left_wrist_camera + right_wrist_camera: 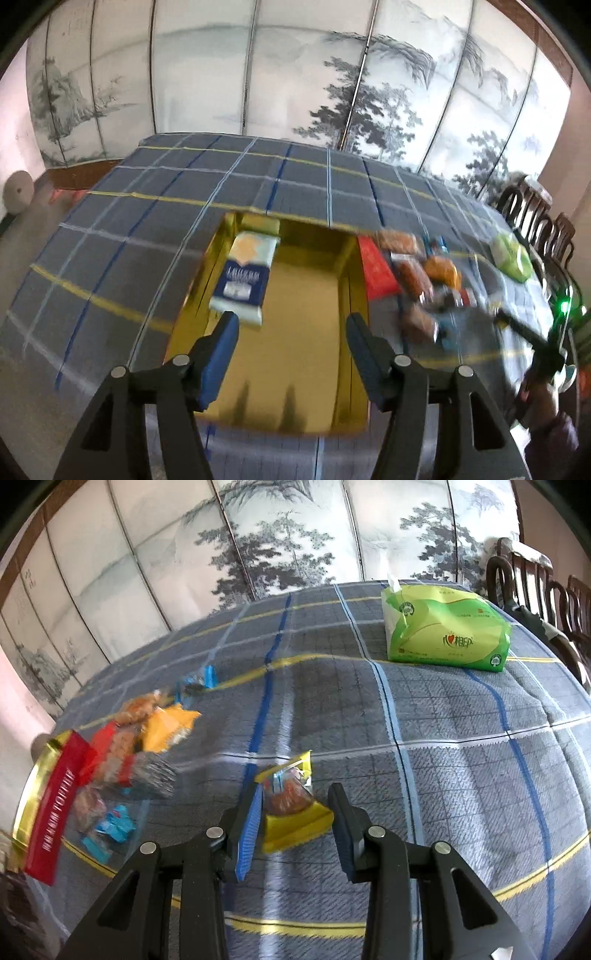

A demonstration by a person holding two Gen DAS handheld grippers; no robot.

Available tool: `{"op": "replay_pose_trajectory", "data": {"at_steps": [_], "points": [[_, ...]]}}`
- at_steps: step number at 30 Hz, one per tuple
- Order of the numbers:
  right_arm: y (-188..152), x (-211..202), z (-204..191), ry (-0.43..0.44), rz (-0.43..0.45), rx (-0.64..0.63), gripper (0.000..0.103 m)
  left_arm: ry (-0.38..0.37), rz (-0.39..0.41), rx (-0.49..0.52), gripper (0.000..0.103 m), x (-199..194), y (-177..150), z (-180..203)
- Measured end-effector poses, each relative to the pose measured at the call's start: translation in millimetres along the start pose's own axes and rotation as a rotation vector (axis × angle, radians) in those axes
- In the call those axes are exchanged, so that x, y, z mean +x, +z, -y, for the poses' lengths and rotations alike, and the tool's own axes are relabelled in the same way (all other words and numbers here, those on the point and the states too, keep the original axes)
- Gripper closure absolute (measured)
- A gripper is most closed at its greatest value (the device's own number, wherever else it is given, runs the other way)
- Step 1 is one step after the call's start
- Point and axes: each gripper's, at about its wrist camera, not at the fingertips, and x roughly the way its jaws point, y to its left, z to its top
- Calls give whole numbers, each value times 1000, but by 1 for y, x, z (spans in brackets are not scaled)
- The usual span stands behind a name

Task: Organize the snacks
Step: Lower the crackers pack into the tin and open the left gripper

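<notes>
Meanwhile both jaws gape: left over glossy gold box (295, 332), right flanking crinkly yellow packet (291, 808).

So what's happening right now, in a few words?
Left gripper open over the gold box, one blue packet inside. Right gripper open around a yellow-edged snack, not gripping. Snack pile waits beside; nothing blocking.

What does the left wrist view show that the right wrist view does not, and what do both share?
Only the left wrist view shows the gold box interior, a blue and white packet inside it, and the open left hand-held gripper. Only the right wrist view shows a yellow-edged snack between the open right hand-held gripper. Both show the snack pile and green tissue pack.
</notes>
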Motion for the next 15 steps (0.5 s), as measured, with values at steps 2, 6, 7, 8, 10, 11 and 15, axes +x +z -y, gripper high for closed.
{"op": "replay_pose_trajectory", "data": {"at_steps": [2, 6, 7, 8, 10, 11, 15], "points": [[4, -9, -11, 33, 17, -6, 69, 36, 29, -8, 38, -18, -18, 8], [14, -26, -55, 125, 44, -69, 69, 124, 77, -67, 32, -41, -50, 23], [17, -31, -70, 158, 51, -91, 69, 124, 79, -76, 32, -43, -53, 23], [20, -37, -89, 198, 56, -122, 69, 123, 81, -86, 32, -45, -60, 25], [23, -45, -124, 272, 60, -176, 69, 101, 62, -90, 31, -45, -68, 30], [23, -47, -138, 300, 61, -196, 69, 82, 42, -87, 31, -45, -73, 31], [26, -47, -187, 405, 40, -249, 69, 59, 41, -60, 31, -50, -81, 34]]}}
